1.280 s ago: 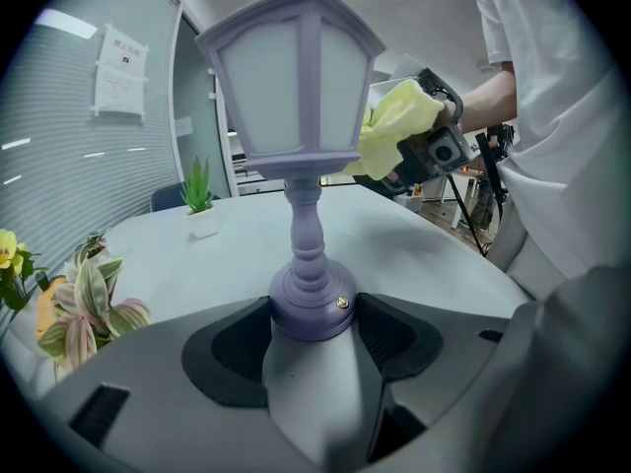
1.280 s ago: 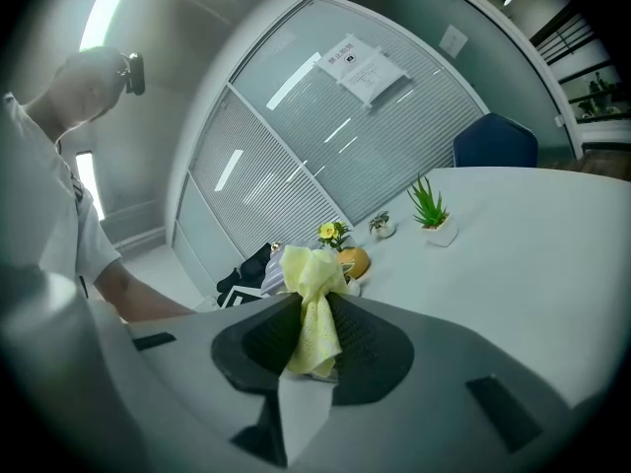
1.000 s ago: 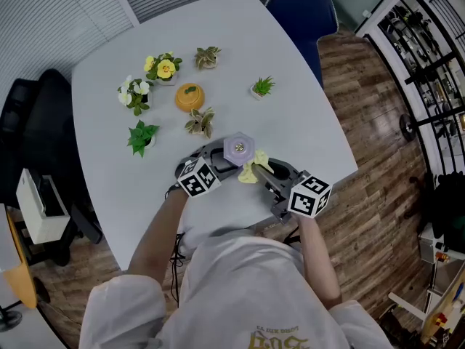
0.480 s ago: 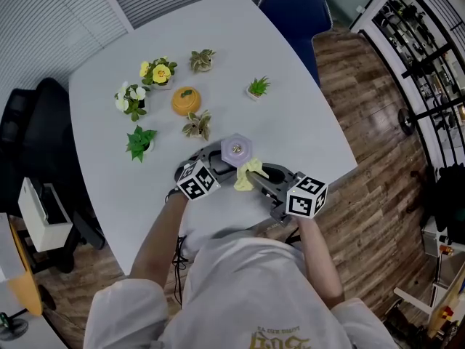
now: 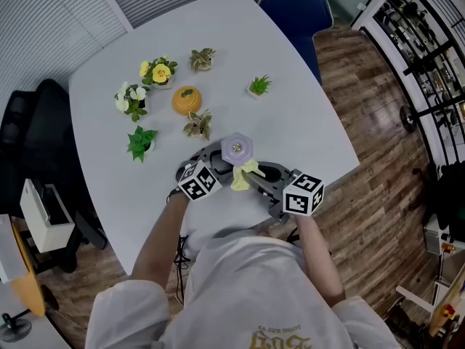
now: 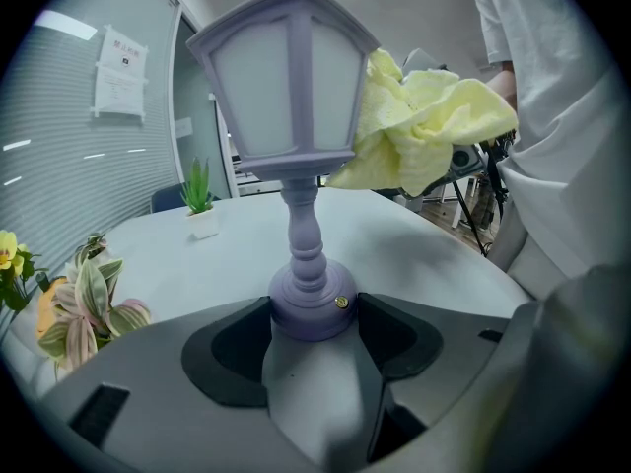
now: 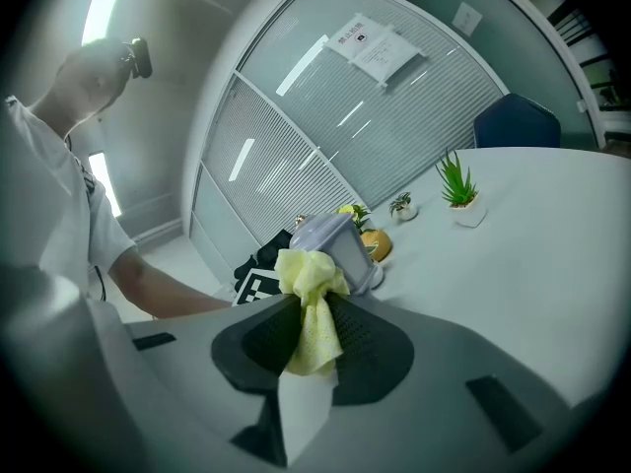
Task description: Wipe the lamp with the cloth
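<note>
I work in an office room with slatted blinds, a wood floor [image 5: 378, 195] and a blue chair [image 5: 298, 9]. The small potted plants [image 5: 143, 138] stand well back on the white table [image 5: 305, 122], which leaves me space near its front edge. There my left gripper [image 6: 314, 313] is clamped wide on the round base of the upright purple lamp [image 6: 296, 67], I judge to keep it from tipping. My right gripper [image 7: 314, 308] pinches the yellow cloth [image 7: 308, 274] tight, its bunched end against the shade's side for wiping.
</note>
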Tool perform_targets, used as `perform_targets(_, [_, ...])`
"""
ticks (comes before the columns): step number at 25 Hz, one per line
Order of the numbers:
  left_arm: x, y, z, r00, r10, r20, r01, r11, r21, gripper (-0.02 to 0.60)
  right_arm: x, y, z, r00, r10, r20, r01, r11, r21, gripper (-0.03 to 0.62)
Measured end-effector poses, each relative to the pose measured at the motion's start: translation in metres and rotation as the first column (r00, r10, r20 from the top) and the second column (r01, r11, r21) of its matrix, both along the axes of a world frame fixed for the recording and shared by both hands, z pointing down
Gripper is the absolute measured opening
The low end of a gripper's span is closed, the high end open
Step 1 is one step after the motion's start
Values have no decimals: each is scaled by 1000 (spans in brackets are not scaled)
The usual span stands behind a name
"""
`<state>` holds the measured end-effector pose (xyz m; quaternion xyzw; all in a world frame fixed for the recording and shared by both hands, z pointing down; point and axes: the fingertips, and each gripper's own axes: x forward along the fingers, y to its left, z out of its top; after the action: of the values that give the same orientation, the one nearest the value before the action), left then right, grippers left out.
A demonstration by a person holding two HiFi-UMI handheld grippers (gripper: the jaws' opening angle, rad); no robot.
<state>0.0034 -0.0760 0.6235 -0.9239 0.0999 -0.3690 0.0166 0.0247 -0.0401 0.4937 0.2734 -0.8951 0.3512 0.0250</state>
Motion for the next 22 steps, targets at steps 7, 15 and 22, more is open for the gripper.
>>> perform_targets(7, [0,1,-1,1000,0,-1,0,1000,1,281,-1,-2,4,1000,-15,-14,15,1000,-11,86])
perform_targets(15, [0,-1,0,1000,2,-3,-2,1000,2,281,-2,-7,20,998,-32,-59,29,998,-48,86])
perform_targets(22, [0,0,0,1000,2,-3,-2,1000,2,281,-2,-7,25,997,-41,-71,36,997,-67,86])
